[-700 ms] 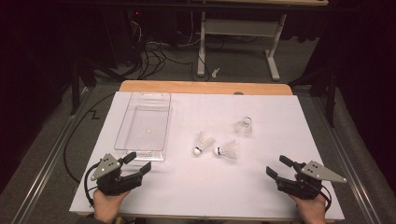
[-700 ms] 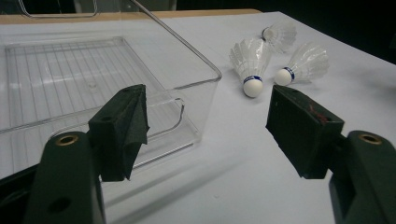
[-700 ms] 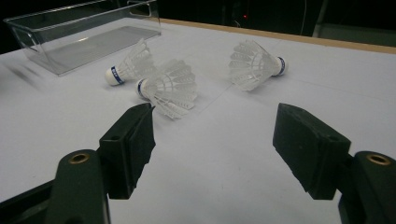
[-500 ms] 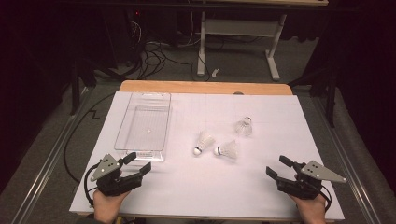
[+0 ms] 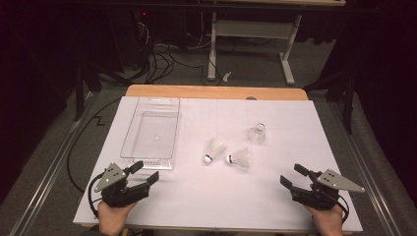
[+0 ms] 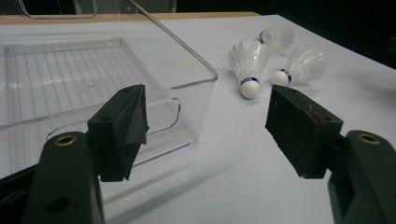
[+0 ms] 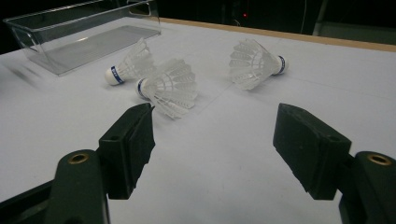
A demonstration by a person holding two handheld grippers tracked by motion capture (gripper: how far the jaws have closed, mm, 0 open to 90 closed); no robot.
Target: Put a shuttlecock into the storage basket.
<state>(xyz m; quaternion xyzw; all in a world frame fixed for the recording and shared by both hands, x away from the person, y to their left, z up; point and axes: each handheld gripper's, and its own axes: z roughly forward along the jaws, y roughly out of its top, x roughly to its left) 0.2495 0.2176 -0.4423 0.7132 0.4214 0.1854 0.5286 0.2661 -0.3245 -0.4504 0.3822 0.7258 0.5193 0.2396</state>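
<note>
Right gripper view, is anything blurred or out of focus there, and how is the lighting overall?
Right gripper view: shuttlecocks sharp, near jaws soft, clear bin slightly smeared at left. High view: white table cover brightly lit, surroundings dark. Left gripper view: faint glare on the bin's wall.

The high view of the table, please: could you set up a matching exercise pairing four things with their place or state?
Things:
1. clear plastic bin
2. left hand-held gripper
3. far shuttlecock
4. wooden table edge

Places or states:
A. lies alone, beyond the other two of its kind
B. runs along the far side of the white sheet
C. stands empty on the left part of the sheet
D. jaws open with nothing between them, near the front left corner

Pairs: 1-C, 2-D, 3-A, 4-B
</note>
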